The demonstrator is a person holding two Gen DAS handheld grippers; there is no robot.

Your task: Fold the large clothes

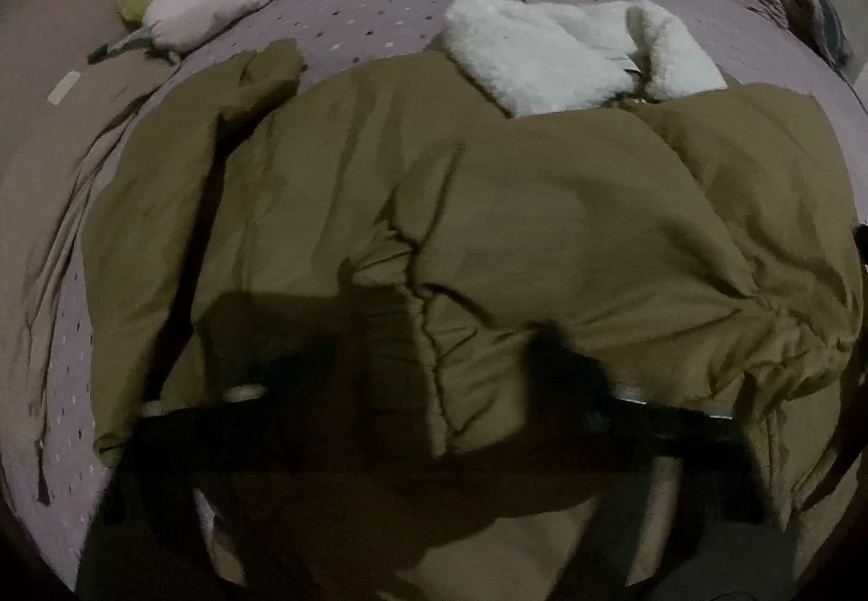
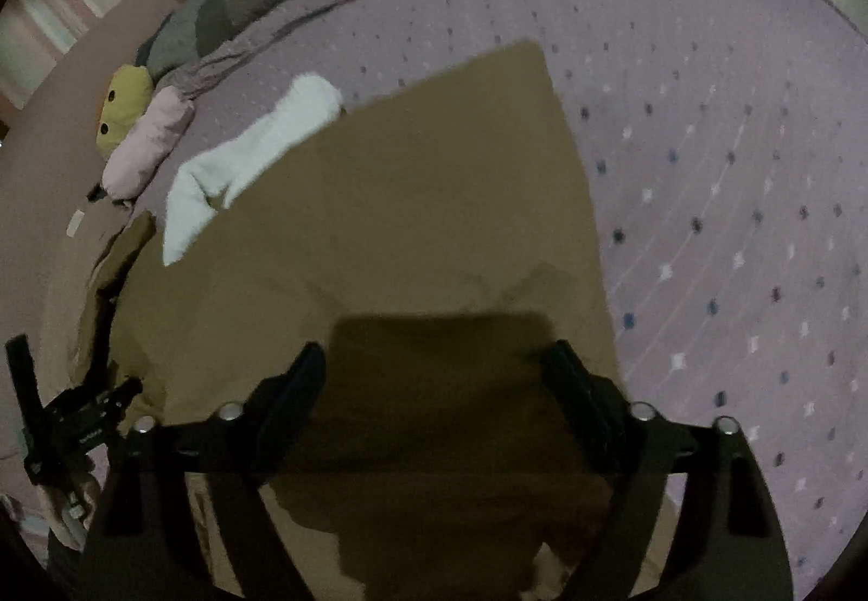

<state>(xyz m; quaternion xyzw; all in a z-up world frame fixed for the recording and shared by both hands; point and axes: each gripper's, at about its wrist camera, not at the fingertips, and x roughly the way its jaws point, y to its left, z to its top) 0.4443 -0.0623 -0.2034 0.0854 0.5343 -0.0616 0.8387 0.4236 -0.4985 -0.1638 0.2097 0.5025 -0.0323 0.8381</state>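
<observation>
Slippage is the risk: the puffy brown jacket (image 1: 488,221) looks slick and thick, so a shallow pinch could let a fold spring back. It lies spread on the dotted purple bedsheet (image 2: 732,167), white fleece collar (image 1: 553,53) at 12 o'clock. The left gripper (image 1: 428,373) and right gripper (image 2: 434,368) both hover above its hem, fingers apart, holding nothing.

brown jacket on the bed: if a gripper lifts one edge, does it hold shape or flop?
Probably flops: the brown jacket lies creased and bunched, with no stiff panels visible. Likely bulky but light for its size, since the shell looks puffy and the white fleece collar is thick. Its smooth shell may slip between the open right gripper fingers.
</observation>
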